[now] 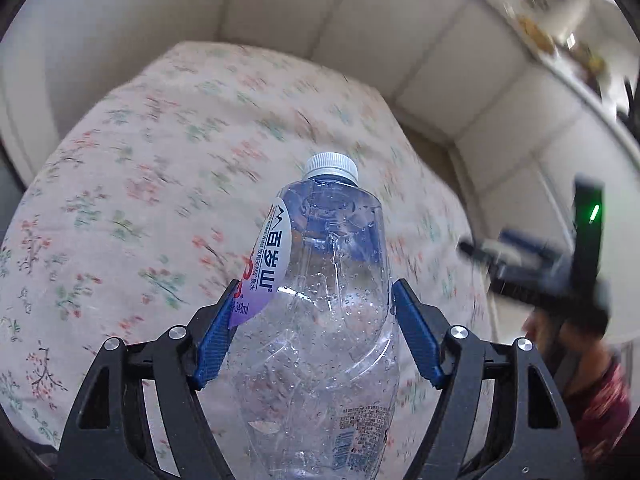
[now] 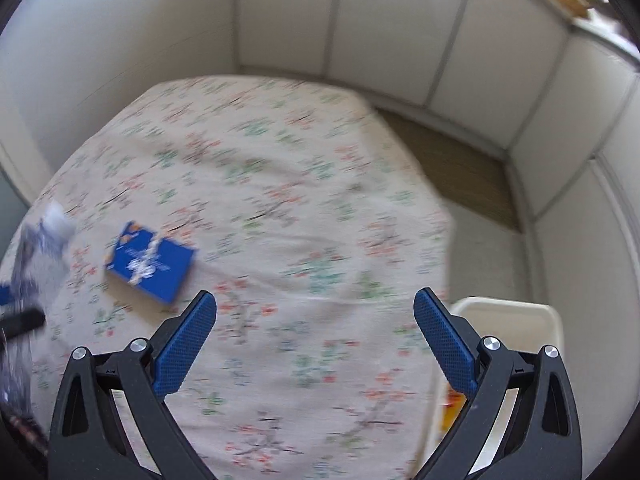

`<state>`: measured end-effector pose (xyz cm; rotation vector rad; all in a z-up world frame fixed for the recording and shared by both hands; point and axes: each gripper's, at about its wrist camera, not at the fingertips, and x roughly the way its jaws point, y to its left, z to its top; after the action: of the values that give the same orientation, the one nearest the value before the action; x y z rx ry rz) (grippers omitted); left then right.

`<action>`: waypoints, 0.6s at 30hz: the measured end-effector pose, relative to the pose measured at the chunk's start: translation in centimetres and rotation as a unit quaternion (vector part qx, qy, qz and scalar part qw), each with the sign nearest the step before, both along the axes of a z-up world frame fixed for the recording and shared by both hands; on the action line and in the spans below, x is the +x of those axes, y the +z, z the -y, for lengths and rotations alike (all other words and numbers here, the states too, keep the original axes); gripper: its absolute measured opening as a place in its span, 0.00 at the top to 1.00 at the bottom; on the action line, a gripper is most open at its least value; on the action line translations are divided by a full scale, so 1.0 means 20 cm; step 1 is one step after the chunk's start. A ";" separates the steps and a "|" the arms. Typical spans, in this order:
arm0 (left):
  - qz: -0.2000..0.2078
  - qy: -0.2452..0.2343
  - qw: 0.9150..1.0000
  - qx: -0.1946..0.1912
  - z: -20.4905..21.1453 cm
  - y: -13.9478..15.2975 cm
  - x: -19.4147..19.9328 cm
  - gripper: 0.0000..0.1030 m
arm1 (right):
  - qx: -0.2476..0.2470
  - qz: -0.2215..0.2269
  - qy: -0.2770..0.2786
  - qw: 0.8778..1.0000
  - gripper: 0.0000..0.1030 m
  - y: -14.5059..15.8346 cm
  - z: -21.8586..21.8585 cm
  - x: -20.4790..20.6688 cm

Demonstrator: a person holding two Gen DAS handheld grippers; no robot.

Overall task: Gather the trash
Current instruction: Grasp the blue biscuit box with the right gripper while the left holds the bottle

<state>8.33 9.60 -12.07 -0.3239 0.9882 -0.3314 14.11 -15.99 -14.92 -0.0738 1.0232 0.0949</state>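
A: Your left tongs are clamped on the water bottle. Both blue pads press its clear sides. Cap points away from you, purple-white label faces the left pad.

B: Where's the bottle relative to the bed?

A: Held up over the floral bedsheet, not touching it. Droplets inside, looks near empty. The sheet under it is motion-blurred.

B: And my right tongs?

A: Right tongs stand wide apart, nothing between the pads. They point down at the bed, over its near part.

B: Other trash on the bed?

A: A blue box lies flat on the sheet, on the bed's left side as the right wrist sees it, just past your left pad tip there. White print on its top, too blurred to read.

B: The bin?

A: A white bin stands off the bed's right edge, right beside it, partly behind your right finger. Something orange-yellow shows down by it; can't tell whether it's inside.

B: Anything else?

A: White panelled walls wrap the far side of the bed, with a brown mat on the floor between bed and wall. In the left wrist view your right tongs show at the bed's right edge, with your dark red sleeve below. Blurred.
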 end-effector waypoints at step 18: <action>-0.014 0.090 0.987 -0.131 -0.33 0.05 0.15 0.30 | -0.168 -0.037 0.366 0.915 0.07 -0.20 -0.79 0.14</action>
<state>11.39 16.25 -11.11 -0.6548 0.9360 -0.2926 16.84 -0.09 -18.94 -0.7768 1.0338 0.6081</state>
